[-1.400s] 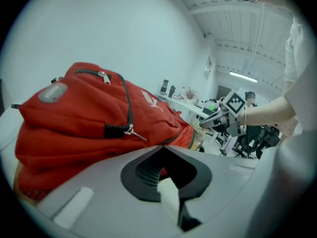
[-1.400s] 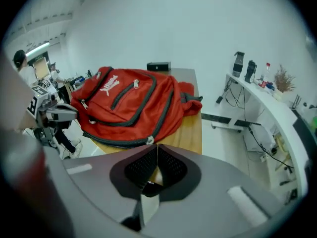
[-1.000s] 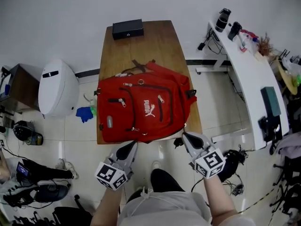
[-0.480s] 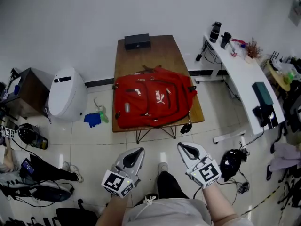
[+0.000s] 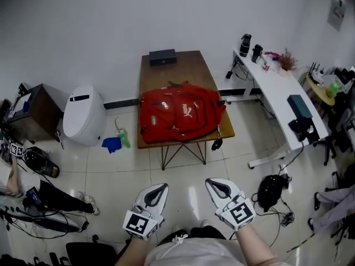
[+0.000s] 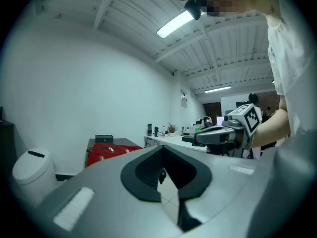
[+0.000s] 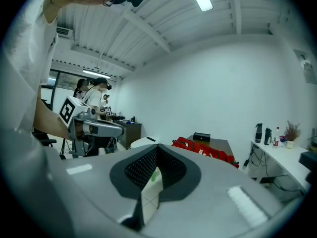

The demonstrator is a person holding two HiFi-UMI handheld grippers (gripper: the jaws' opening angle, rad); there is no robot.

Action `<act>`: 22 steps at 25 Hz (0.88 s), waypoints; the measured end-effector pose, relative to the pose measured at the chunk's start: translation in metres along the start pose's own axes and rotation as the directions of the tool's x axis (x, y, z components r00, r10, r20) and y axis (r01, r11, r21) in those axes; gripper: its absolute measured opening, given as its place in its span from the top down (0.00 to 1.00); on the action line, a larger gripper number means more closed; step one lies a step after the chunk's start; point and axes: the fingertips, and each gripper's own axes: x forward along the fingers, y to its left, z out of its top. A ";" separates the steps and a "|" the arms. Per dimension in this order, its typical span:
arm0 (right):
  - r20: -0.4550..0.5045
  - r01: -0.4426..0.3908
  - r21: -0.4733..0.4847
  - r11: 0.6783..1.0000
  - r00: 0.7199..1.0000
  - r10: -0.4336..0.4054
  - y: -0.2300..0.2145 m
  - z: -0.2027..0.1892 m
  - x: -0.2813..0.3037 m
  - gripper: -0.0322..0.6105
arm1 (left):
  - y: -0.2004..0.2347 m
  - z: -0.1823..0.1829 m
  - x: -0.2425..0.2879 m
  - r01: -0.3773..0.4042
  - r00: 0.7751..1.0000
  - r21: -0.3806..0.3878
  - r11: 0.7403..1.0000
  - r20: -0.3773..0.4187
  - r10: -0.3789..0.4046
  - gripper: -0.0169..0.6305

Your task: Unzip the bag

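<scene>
A red backpack (image 5: 177,115) lies flat on a brown wooden table (image 5: 173,68) against the far wall; it also shows far off as the backpack (image 6: 101,151) in the left gripper view and the backpack (image 7: 208,150) in the right gripper view. Its zips look closed from here. My left gripper (image 5: 161,187) and right gripper (image 5: 213,182) hang close to my body over the tiled floor, well short of the table. Both are shut with nothing between the jaws. Each gripper view looks along its own shut gripper: the left gripper (image 6: 162,148) and the right gripper (image 7: 157,147).
A black box (image 5: 162,56) sits at the table's far end. A white rounded appliance (image 5: 83,115) stands left of the table, with a blue cloth (image 5: 112,143) on the floor. A white desk (image 5: 277,87) runs along the right. A dark bag (image 5: 270,190) and cables lie nearby.
The table and backpack have moved much farther away and look smaller. Both grippers have drawn back from the table's near edge and stay shut.
</scene>
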 end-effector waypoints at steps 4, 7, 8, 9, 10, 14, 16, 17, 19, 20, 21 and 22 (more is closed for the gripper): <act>-0.032 -0.025 0.037 0.999 0.999 0.026 0.008 -0.004 -0.013 0.94 | -0.018 0.014 -0.004 -0.032 0.999 0.014 0.999 0.036 0.032 0.96; -0.003 -0.018 0.069 0.997 1.000 0.019 0.002 0.003 -0.025 0.94 | -0.034 0.019 -0.001 -0.025 0.999 0.039 0.999 0.040 0.024 0.96; 0.011 -0.016 0.067 0.998 1.000 0.016 0.001 0.008 -0.030 0.94 | -0.039 0.020 -0.001 -0.024 0.999 0.046 0.999 0.038 0.022 0.96; 0.017 -0.013 0.064 0.998 1.000 0.012 0.000 0.014 -0.036 0.94 | -0.044 0.021 0.000 -0.025 0.999 0.048 0.999 0.038 0.023 0.96; 0.015 -0.012 0.062 0.998 1.000 0.011 0.000 0.020 -0.041 0.94 | -0.048 0.022 0.001 -0.026 0.999 0.046 0.999 0.040 0.024 0.96; 0.004 -0.019 0.026 0.999 1.000 0.019 -0.004 0.023 -0.052 0.94 | -0.060 0.025 0.006 -0.030 0.999 0.047 0.998 0.046 0.028 0.96; 0.006 -0.017 0.021 1.000 1.000 0.017 -0.006 0.026 -0.054 0.94 | -0.063 0.025 0.007 -0.033 0.998 0.036 0.999 0.046 0.031 0.96; 0.009 -0.020 0.013 1.000 1.000 0.020 -0.005 0.026 -0.054 0.94 | -0.064 0.026 0.007 -0.033 0.998 0.031 0.999 0.046 0.031 0.96; 0.017 -0.031 -0.010 0.999 0.999 0.031 -0.005 0.023 -0.054 0.94 | -0.066 0.028 0.007 -0.033 0.998 0.035 0.999 0.046 0.031 0.96; 0.020 -0.037 -0.015 0.999 0.999 0.037 -0.005 0.022 -0.053 0.94 | -0.066 0.029 0.008 -0.033 0.998 0.041 0.999 0.046 0.031 0.96; 0.022 -0.043 -0.016 0.999 0.999 0.043 -0.006 0.021 -0.052 0.94 | -0.066 0.030 0.010 -0.031 0.998 0.045 0.998 0.049 0.029 0.96; 0.021 -0.047 -0.015 0.999 0.999 0.047 -0.007 0.020 -0.051 0.94 | -0.067 0.032 0.011 -0.029 0.998 0.048 0.998 0.052 0.027 0.96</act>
